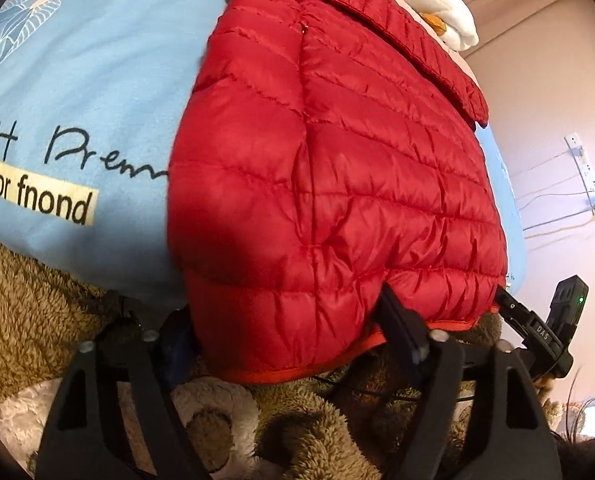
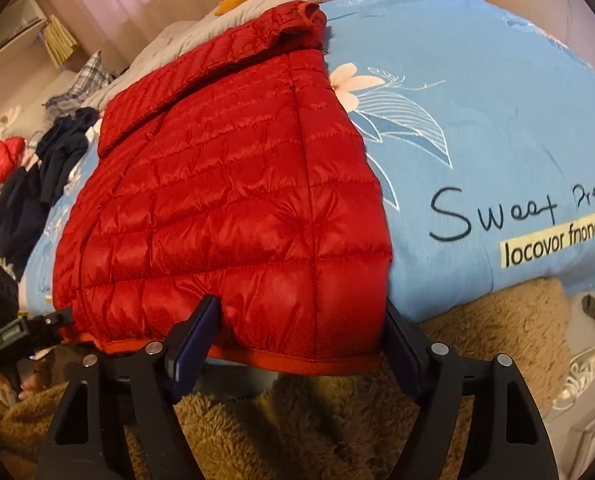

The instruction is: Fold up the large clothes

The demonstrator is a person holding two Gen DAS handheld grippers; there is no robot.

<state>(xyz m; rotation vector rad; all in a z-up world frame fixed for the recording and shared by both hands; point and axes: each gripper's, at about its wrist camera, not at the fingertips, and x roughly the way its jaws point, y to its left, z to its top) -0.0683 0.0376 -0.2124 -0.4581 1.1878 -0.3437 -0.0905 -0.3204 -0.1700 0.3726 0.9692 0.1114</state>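
Two tools sit at the red puffer jacket's [image 2: 225,200] hem, low in frame: right tool [image 2: 301,332] and left tool [image 1: 281,336] both spread, fingers straddling bunched hem on the blue blanket [image 2: 477,120].

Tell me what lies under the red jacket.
The red jacket lies on a blue blanket; its hem overhangs a brown fleece cover. Whatever sits directly beneath the jacket is hidden.

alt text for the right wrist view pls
A folded red puffer jacket lies on a light blue printed bedspread, its hem between the right gripper's spread black fingers. Brown fleece lies below, and dark clothes are piled at left.
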